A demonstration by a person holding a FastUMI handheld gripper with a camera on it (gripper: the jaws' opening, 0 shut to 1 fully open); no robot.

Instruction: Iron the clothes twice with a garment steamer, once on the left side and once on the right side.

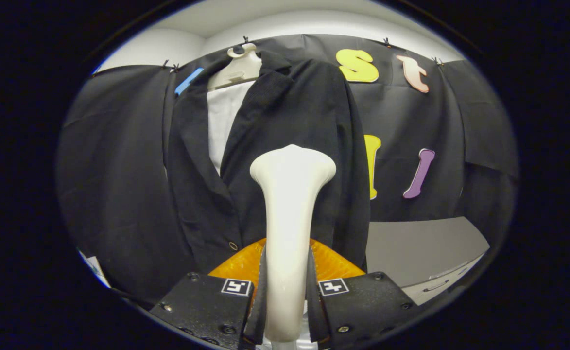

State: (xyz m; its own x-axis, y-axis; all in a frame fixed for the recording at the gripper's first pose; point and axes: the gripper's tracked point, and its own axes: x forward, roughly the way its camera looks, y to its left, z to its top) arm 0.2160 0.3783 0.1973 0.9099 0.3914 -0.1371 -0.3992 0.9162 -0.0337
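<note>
A black jacket (289, 112) hangs open on a pale hanger form (240, 68), with a white shirt (224, 121) showing between its lapels. My gripper (287, 287) is shut on the white garment steamer (289, 204), both fingers pressing on its handle. The steamer's flared head stands upright in front of the jacket's right front panel, about mid-chest height. Whether the head touches the cloth I cannot tell. An orange part (333, 265) shows just behind the fingers at the steamer's base.
Black cloth wall (114, 160) hangs behind and on both sides of the jacket. A grey cabinet (421, 253) with a drawer handle stands low to the right of the jacket.
</note>
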